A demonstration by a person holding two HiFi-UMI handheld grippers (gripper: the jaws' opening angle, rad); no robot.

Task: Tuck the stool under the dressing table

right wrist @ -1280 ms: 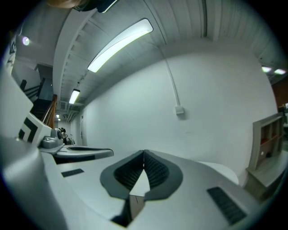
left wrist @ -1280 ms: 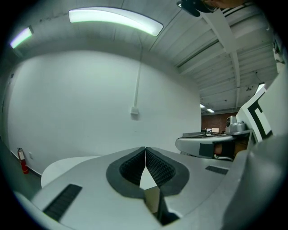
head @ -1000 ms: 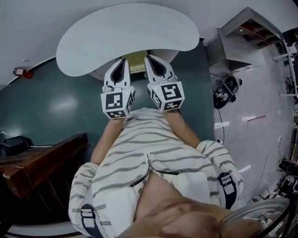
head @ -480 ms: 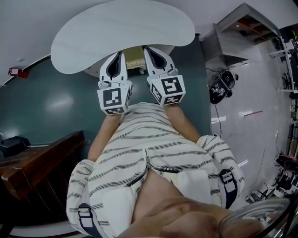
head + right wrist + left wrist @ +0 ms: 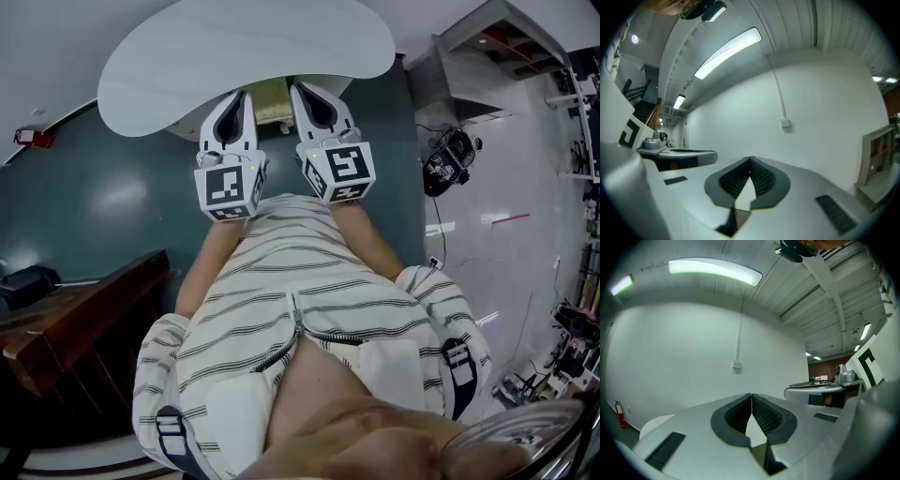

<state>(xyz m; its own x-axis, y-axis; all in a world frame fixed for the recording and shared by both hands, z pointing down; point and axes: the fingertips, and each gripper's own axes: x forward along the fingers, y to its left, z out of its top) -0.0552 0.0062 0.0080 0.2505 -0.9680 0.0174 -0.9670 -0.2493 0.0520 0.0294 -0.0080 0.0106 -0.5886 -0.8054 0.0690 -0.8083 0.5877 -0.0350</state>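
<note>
Head view looks steeply down over my striped white shirt [image 5: 309,309] to both claws, held side by side and pointing away from me toward the white, bean-shaped dressing tabletop [image 5: 244,47]. My left claw [image 5: 241,97] and my right claw [image 5: 300,92] bring their tips right up to the tabletop's near edge.

Between them shows a small patch of the pale yellowish stool [image 5: 272,101]. The rest of it is hidden beneath the tabletop, so it sits under that near edge, in the gap between my two claws and just beside each. From above I cannot tell whether either claw touches it.

In the left gripper view my left claw [image 5: 751,397] is closed: its ribbed black pads [image 5: 767,415] meet at the tips and grip nothing, and past them stands a plain white wall [image 5: 693,357]. The right gripper view shows the same of my right claw [image 5: 750,161], whose pads [image 5: 762,178] are together at the tips and empty.

Off to my left a dark wooden cabinet [image 5: 75,328] stands on the dark teal floor [image 5: 112,206], well apart from the stool.
</note>
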